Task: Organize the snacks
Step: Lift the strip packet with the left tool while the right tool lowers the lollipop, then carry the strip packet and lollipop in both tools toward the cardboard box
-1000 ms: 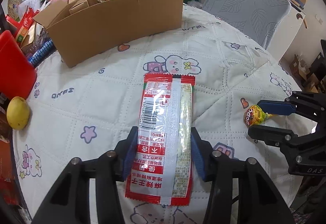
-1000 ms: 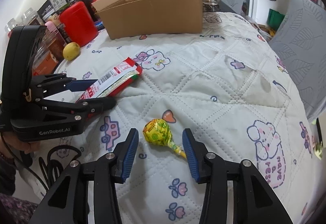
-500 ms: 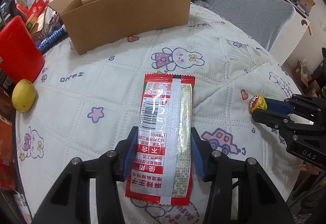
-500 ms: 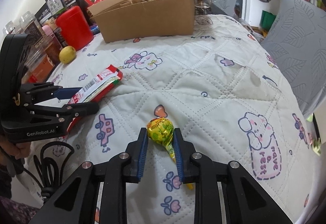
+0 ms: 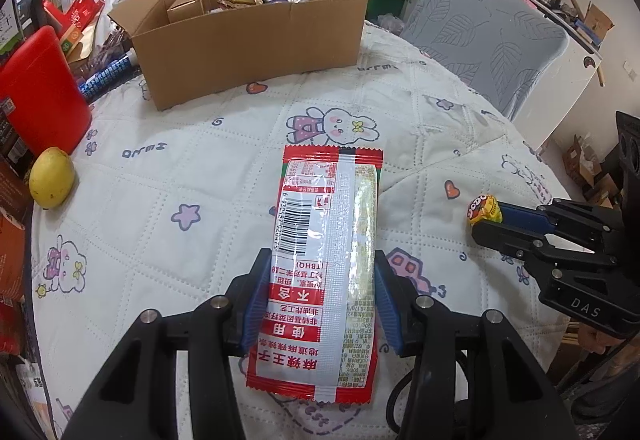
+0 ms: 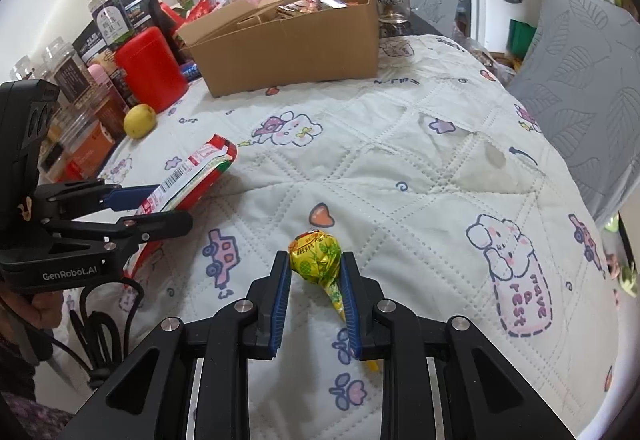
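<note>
My left gripper (image 5: 320, 288) is shut on a long red-and-white snack packet (image 5: 326, 252) and holds it above the quilted table cover; the gripper (image 6: 160, 206) and packet (image 6: 188, 176) also show at the left of the right wrist view. My right gripper (image 6: 315, 272) is shut on a yellow-green wrapped lollipop (image 6: 316, 254), lifted off the cover, its stick pointing back between the fingers. In the left wrist view that gripper (image 5: 486, 218) holds the lollipop (image 5: 484, 208) at the right. An open cardboard box (image 5: 256, 24) holding several snacks stands at the back; it also shows in the right wrist view (image 6: 288, 44).
A red container (image 5: 40, 92) and a yellow fruit (image 5: 52, 176) sit at the left edge among jars and packets. A grey leaf-pattern chair (image 5: 484, 36) stands behind the table on the right. A glass (image 6: 394, 6) stands right of the box.
My right gripper closed on the lollipop and lifted it off the cover. My left gripper rose with the packet, so the box now looks farther and lower.
</note>
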